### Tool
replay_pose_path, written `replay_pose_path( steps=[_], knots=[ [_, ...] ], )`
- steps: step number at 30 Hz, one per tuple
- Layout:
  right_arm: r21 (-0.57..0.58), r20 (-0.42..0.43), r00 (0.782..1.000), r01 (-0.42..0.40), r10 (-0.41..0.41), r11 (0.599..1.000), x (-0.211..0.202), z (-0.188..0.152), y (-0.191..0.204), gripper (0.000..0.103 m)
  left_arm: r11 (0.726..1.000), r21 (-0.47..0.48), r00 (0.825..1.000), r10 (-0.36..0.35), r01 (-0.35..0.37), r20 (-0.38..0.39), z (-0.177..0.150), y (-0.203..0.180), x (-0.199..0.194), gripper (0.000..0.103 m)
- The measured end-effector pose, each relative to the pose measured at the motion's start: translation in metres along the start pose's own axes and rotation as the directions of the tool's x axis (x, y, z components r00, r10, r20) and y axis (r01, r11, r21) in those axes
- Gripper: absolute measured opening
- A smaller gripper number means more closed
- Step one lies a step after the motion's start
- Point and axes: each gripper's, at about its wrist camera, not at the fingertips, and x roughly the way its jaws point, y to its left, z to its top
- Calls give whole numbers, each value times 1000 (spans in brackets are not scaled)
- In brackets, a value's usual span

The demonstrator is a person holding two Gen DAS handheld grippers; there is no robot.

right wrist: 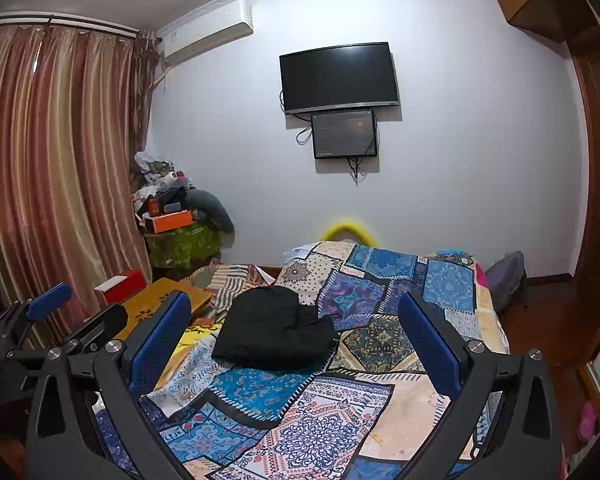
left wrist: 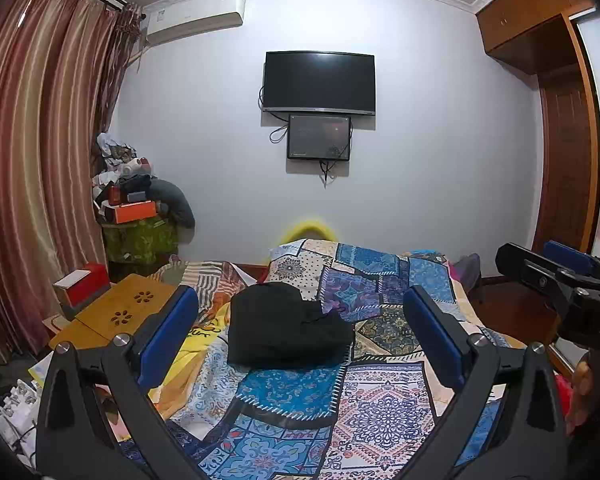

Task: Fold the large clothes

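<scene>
Now, left gripper [left wrist: 300, 312]: fingers spread wide, nothing between them, held above the bed.
Right gripper [right wrist: 294, 314]: fingers spread wide too, holding nothing; in the left view it shows at the right edge [left wrist: 556, 280].
Garment [left wrist: 288, 326]: black, lying in a folded heap on the quilt [left wrist: 384, 404], ahead of both grippers and framed between each pair of fingers, touching neither.
Quilt: patchwork, covers the bed under the garment.
Tray table [left wrist: 116, 312]: wooden, just outside the left finger, with a red box [left wrist: 85, 283] on its far end.
Pile [left wrist: 136, 196]: boxes and clothes stacked in the far corner, left of the fingers.
TV [left wrist: 319, 82]: on the wall straight ahead, a smaller screen [left wrist: 319, 137] below it.
</scene>
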Motion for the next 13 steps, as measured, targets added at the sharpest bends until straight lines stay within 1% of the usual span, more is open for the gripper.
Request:
replay_pose_path(
  steps=[13],
  knots=[
    [0,-7,1000,-1,1,1000,3,-2,0,103,1000,-17,1000,0,0,1,1,6,0,103]
  ],
)
